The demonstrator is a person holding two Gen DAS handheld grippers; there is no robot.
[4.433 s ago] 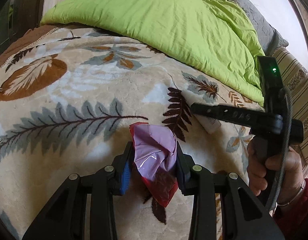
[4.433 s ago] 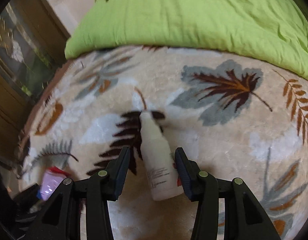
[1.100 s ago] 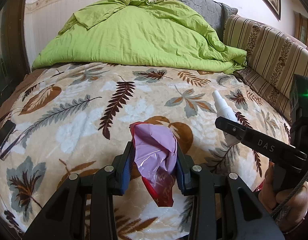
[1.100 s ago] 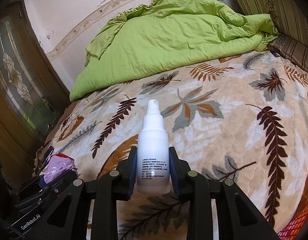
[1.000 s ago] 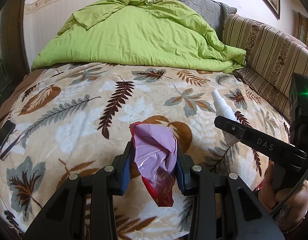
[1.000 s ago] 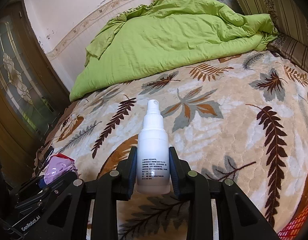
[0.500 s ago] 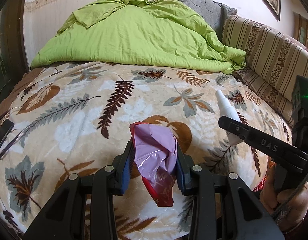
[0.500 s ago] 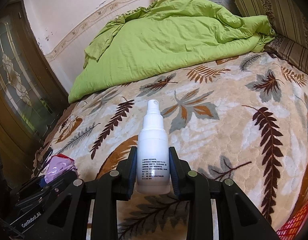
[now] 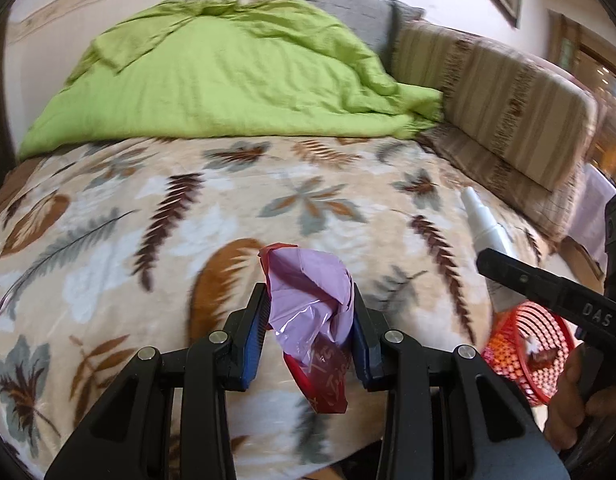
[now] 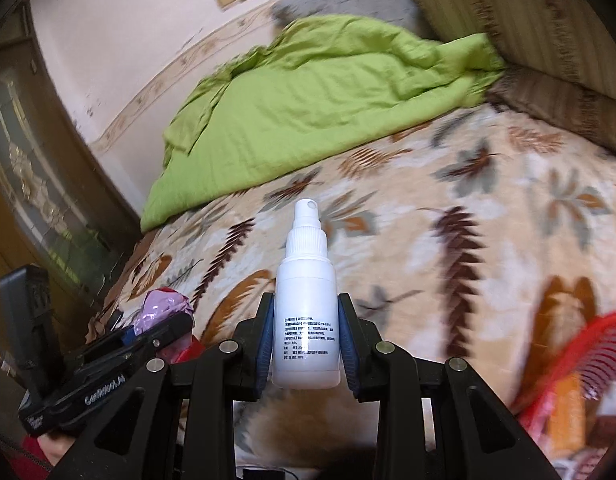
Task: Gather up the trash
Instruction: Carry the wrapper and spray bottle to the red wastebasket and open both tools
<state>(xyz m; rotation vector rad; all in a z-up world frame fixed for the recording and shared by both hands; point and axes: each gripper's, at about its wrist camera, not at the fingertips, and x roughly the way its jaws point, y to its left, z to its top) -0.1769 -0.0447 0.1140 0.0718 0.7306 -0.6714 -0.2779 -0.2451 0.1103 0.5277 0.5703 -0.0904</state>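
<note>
While the left wrist view is smeared by motion, it shows the left gripper (image 9: 309, 334) clamped on a crumpled lilac and red wrapper (image 9: 313, 316), whose red end hangs below the blue finger pads (image 9: 255, 340) above the leaf-patterned blanket (image 9: 156, 232). Farther back a green quilt (image 9: 228, 80) is heaped against the wall, with a striped cushion (image 9: 495, 100) along the right side. At the right edge the right gripper (image 9: 503, 266) reaches in, held by a hand (image 9: 575, 400), and the white spray bottle (image 9: 481, 224) sticks up past its fingers. Just below it sits a red mesh basket (image 9: 535, 344), beyond the blanket's edge, with what looks like some dark scrap inside, though blur makes that uncertain. From the right wrist view, the right gripper (image 10: 306, 340) has its pads pressed on both sides of the spray bottle (image 10: 306, 312), which stands upright with its nozzle pointing away and small print on its front. To the left, the left gripper (image 10: 160, 330) shows side-on with the wrapper (image 10: 162, 310) bunched at its tip. At the lower right corner the basket's red rim (image 10: 575, 344) curves in, with something orange inside. A dark glazed cabinet (image 10: 36, 200) stands at the left.
</note>
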